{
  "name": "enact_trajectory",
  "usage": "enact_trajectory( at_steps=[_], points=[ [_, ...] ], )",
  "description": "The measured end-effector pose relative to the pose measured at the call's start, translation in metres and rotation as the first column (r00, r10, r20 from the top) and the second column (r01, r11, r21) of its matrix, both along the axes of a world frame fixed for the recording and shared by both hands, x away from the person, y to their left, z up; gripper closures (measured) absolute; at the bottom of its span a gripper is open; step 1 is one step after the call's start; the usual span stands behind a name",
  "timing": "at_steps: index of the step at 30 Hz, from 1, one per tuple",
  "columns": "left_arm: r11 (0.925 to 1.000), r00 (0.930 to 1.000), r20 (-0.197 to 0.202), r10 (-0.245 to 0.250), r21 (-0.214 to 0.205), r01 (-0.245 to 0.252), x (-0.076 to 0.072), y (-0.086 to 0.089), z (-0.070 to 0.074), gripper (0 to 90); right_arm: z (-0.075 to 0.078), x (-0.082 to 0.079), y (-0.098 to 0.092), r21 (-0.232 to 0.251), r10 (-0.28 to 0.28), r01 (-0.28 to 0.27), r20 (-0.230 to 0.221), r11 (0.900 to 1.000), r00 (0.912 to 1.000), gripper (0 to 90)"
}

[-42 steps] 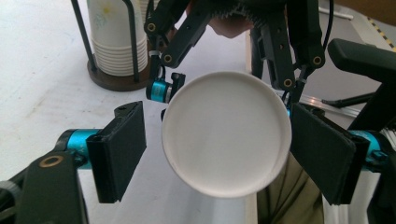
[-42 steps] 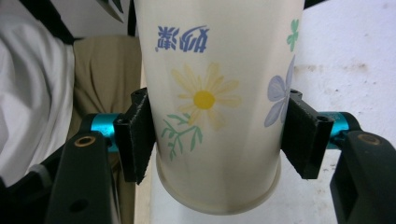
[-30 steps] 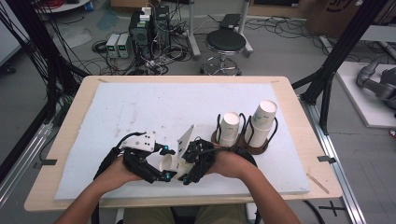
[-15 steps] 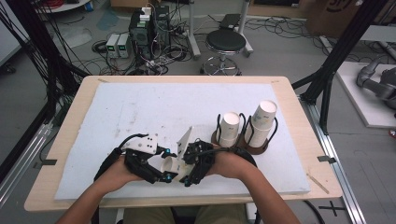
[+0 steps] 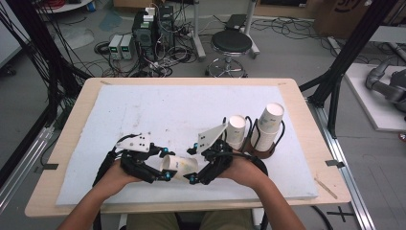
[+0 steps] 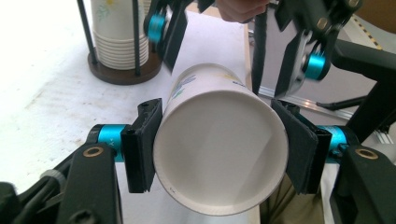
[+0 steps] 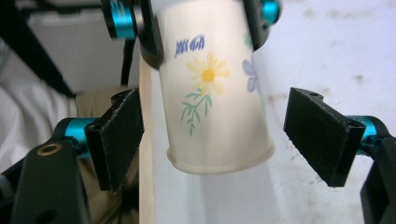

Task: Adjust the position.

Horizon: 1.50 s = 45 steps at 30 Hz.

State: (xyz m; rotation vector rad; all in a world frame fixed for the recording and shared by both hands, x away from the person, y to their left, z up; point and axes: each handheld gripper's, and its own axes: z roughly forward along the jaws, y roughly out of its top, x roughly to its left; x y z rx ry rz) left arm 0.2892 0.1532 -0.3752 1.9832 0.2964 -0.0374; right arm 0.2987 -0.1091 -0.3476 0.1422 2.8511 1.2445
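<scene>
Gripping paper cup (image 6: 219,149) near rim, left tool (image 6: 219,154) pinching both sides; cup horizontal just above counter (image 5: 182,110), near front edge. Right tool (image 7: 229,135) just spread wide, pads clear of cup base. Cup stacks in holder (image 5: 261,143) nearby.

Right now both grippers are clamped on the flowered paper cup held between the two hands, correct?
Not quite. Only the left gripper is clamped on the paper cup; the left gripper view shows its jaws pressing the cup's sides. The right gripper has just been opening: in the right gripper view its jaws stand clear on either side of the cup.
</scene>
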Motion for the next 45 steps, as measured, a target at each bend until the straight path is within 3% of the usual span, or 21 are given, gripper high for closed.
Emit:
enact_trajectory(
  at_steps=[2,3,4,7,9,11,16,20,21,26,34,45],
  points=[
    [0.9995,0.9997,0.004,0.025,-0.018,-0.025,0.000,0.003,-0.003,37.0,0.000,-0.003,-0.007,0.075,-0.031,0.030,0.015,0.9968,0.9994,20.7],
    [0.9995,0.9997,0.004,0.025,-0.018,-0.025,0.000,0.003,-0.003,37.0,0.000,-0.003,-0.007,0.075,-0.031,0.030,0.015,0.9968,0.9994,20.7],
    [0.9989,0.9993,0.008,0.037,-0.030,-0.037,0.000,0.005,-0.005,37.0,0.000,-0.005,-0.012,0.122,-0.055,0.052,0.018,0.9912,0.9983,20.7],
    [0.9954,0.9972,0.015,0.073,-0.062,-0.072,0.000,0.011,-0.008,37.0,-0.003,-0.007,-0.016,0.162,-0.077,0.074,0.013,0.9841,0.9969,20.7],
    [0.9918,0.9954,0.018,0.095,-0.088,-0.093,0.000,0.014,-0.009,37.0,-0.011,-0.010,-0.021,0.211,-0.123,0.121,-0.005,0.9700,0.9924,20.4],
    [0.9884,0.9937,0.024,0.110,-0.108,-0.107,0.000,0.016,-0.011,37.1,-0.014,-0.011,-0.022,0.215,-0.138,0.134,0.002,0.9673,0.9905,20.4],
    [0.9814,0.9914,0.036,0.126,-0.151,-0.119,-0.001,0.019,-0.012,37.1,-0.030,-0.013,-0.031,0.281,-0.192,0.189,-0.019,0.9410,0.9813,20.4],
    [0.9747,0.9920,0.043,0.119,-0.195,-0.108,-0.002,0.021,-0.012,37.1,-0.041,-0.013,-0.037,0.340,-0.193,0.197,-0.043,0.9197,0.9801,20.4],
    [0.9741,0.9926,0.043,0.114,-0.201,-0.103,-0.003,0.021,-0.013,37.1,-0.046,-0.013,-0.040,0.370,-0.202,0.210,-0.062,0.9049,0.9775,20.4],
    [0.9749,0.9938,0.054,0.098,-0.206,-0.084,-0.005,0.018,-0.013,37.1,-0.049,-0.012,-0.042,0.376,-0.198,0.213,-0.077,0.9018,0.9771,20.4],
    [0.9778,0.9951,0.072,0.068,-0.203,-0.053,-0.007,0.013,-0.012,37.1,-0.059,-0.011,-0.035,0.357,-0.171,0.191,-0.088,0.9145,0.9814,20.4],
    [0.9774,0.9963,0.084,0.021,-0.212,-0.003,-0.011,0.009,-0.009,37.2,-0.063,-0.009,-0.031,0.389,-0.118,0.150,-0.105,0.9091,0.9875,19.8]
  ],
)
